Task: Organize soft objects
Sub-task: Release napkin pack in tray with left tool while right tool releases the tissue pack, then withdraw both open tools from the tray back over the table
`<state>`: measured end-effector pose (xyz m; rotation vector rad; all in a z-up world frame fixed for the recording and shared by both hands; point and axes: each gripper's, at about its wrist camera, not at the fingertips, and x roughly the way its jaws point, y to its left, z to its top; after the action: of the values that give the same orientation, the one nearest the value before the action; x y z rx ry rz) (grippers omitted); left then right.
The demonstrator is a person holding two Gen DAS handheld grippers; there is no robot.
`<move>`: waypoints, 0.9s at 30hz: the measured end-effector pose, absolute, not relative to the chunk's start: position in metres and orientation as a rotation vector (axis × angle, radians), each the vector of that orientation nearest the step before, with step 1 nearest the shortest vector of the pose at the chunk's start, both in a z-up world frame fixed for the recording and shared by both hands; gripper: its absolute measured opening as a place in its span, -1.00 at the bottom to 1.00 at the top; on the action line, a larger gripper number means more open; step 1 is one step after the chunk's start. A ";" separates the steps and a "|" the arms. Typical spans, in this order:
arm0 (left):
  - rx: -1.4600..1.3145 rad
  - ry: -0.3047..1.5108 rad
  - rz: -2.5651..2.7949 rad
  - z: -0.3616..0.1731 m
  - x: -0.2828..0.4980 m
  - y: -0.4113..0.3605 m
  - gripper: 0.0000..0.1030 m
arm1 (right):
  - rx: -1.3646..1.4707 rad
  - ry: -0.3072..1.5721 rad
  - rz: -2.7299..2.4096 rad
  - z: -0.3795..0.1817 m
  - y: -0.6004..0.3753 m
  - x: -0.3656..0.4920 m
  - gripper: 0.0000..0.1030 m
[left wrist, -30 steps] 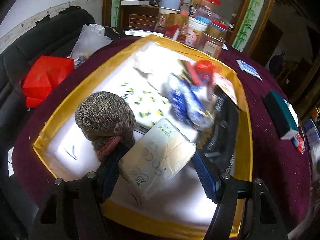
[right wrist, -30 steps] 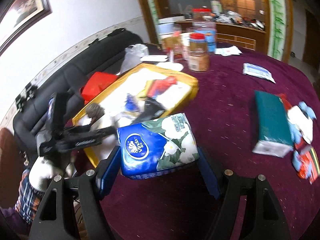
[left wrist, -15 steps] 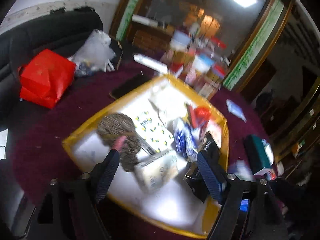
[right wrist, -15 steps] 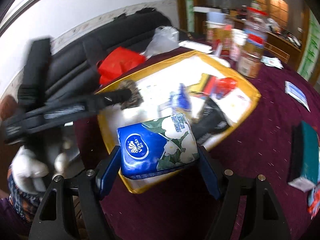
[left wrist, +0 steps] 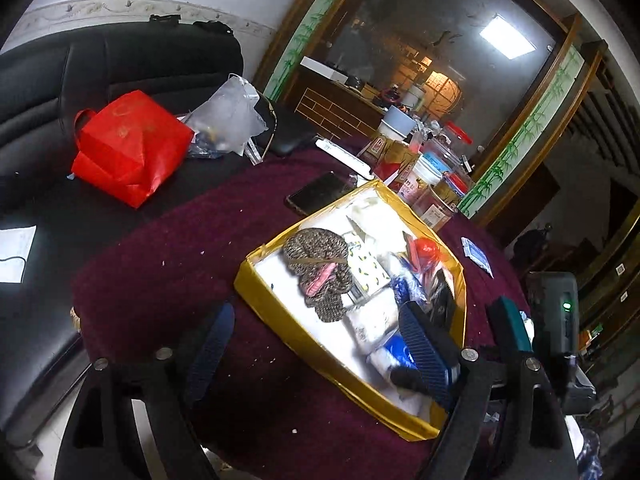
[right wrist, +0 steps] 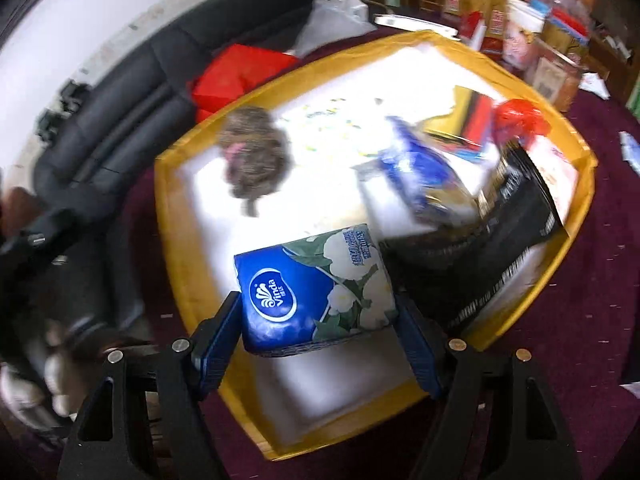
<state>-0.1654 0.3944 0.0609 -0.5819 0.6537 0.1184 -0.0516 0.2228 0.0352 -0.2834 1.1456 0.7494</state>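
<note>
**Tissue pack over the near end of the yellow box, left gripper spread and empty**

Your open room lies at the near end of the yellow-rimmed box (right wrist: pixel 172 216): its white floor is bare there and along the left wall, while the right half is crowded with a black printed pouch (right wrist: pixel 516 232), a blue-and-white packet (right wrist: pixel 424 172) and a red-wrapped item (right wrist: pixel 520 116) against the far right rim. The knitted brown hat (right wrist: pixel 252 156) sits near the left wall, apart from the crowd. Around the box the maroon desk (left wrist: pixel 160 272) shows bare cloth on the left and near sides; the desk's left edge drops off toward the black sofa (left wrist: pixel 120 64), where a red bag (left wrist: pixel 128 148) lies.

Your right gripper (right wrist: pixel 316 332) is clamped on the blue Vinda tissue pack (right wrist: pixel 312 288), one blue pad pressed to each short end. The pack hangs over the near part of the box's white floor, just left of the black pouch; whether it touches the floor you cannot tell from this blurred view. Its long axis runs crosswise between the pads, logo face toward the camera, flowered end to the right.

Your left gripper (left wrist: pixel 320 348) has just been opening and stands spread wide with nothing between its pads. Its left finger is over bare desk, its right finger over the box's near right corner.
</note>
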 end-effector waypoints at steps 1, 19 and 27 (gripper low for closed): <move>-0.584 0.654 0.117 0.059 -0.166 0.395 0.70 | -0.297 1.133 0.729 0.034 0.223 -0.050 0.44; -0.557 0.688 0.075 0.054 -0.167 0.376 0.70 | -0.338 1.063 0.682 0.033 0.226 -0.036 0.50; -0.536 0.709 0.072 0.056 -0.167 0.363 0.71 | -0.146 0.966 0.692 0.080 0.157 -0.062 0.54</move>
<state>-0.1673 0.3632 0.0561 -0.5363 0.7087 0.0719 -0.0622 0.1570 0.0800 -0.1463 0.9660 0.6925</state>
